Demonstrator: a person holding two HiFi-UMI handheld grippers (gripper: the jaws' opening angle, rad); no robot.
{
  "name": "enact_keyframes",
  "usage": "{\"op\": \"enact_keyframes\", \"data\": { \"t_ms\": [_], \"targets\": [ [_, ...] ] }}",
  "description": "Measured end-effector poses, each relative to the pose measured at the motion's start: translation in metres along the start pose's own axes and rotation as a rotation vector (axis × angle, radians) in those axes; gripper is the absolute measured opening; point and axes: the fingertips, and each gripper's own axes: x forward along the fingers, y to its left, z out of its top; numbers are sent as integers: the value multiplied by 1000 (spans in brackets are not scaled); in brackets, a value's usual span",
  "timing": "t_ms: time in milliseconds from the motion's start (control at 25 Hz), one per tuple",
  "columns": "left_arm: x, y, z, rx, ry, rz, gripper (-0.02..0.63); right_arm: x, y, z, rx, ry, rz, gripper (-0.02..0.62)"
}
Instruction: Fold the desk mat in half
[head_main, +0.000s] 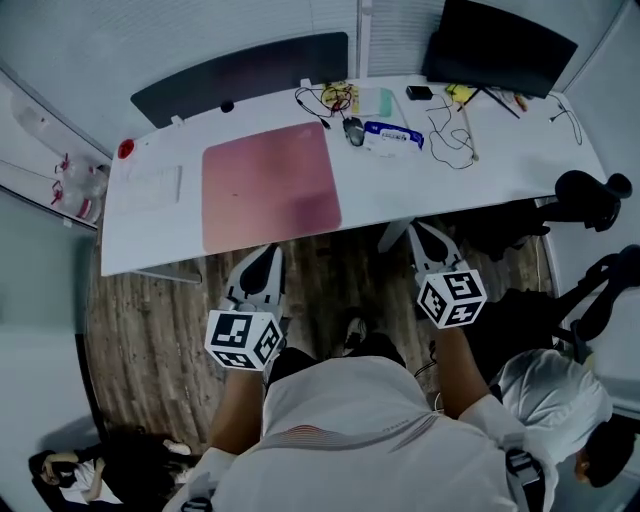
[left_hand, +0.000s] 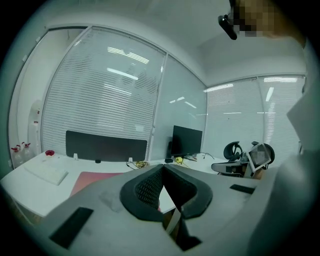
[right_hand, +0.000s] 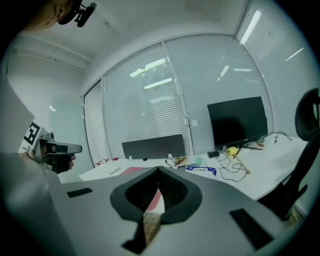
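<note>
both of my grippers hang short of the desk (head_main: 480, 170), out over the wood-grain floor (head_main: 150, 320), and neither touches anything. my left gripper (head_main: 266, 255) has its jaws pressed tip to tip with nothing between them. my right gripper (head_main: 420, 232) is clenched the same way, also empty.

the desk mat (head_main: 270, 185) lies flat and unfolded on the left half of the desk, pink, with its near edge close to the desk's front edge. a pale flat thing (head_main: 150, 185), maybe a keyboard, sits just to its left. a mouse (head_main: 353, 130) sits just beside its far right corner, with a tangle of cables (head_main: 325, 100) behind that.

as i read it, this is the approach step: no part of the fold is done, and i have not yet taken hold of the mat.

the next move, i judge, calls for parting both sets of jaws and bringing each to a corner of one mat edge, probably the near one, since my grippers already line up roughly with it. the mat hugs the desk, so i expect each lower jaw must slip under the edge before i pinch. then the two corners would rise together and carry over to the opposite edge. i would watch the mouse, which stands close to where a folded corner could land.
</note>
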Motion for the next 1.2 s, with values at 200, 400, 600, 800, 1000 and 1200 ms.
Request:
{"op": "enact_keyframes", "data": {
  "t_ms": [200,400,600,800,1000,1200],
  "targets": [
    [30,18,-8,-18,32,-9,12,19,-15,-14,21,40,-23,52],
    [55,49,-9,-21,39,-44,12,42,-17,-16,22,63,-83,52],
    [73,97,-5,-5,61,-108,12,78,6,-10,33,84,-150,52],
    [82,149,-7,-15,91,-154,12,124,41,-7,5,105,-182,52],
    [82,178,-11,-27,110,-142,12,161,50,-48,28,251,-170,66],
    [75,182,-30,-51,166,-113,12,189,51,-120,32,452,-123,196]
  ]
}}
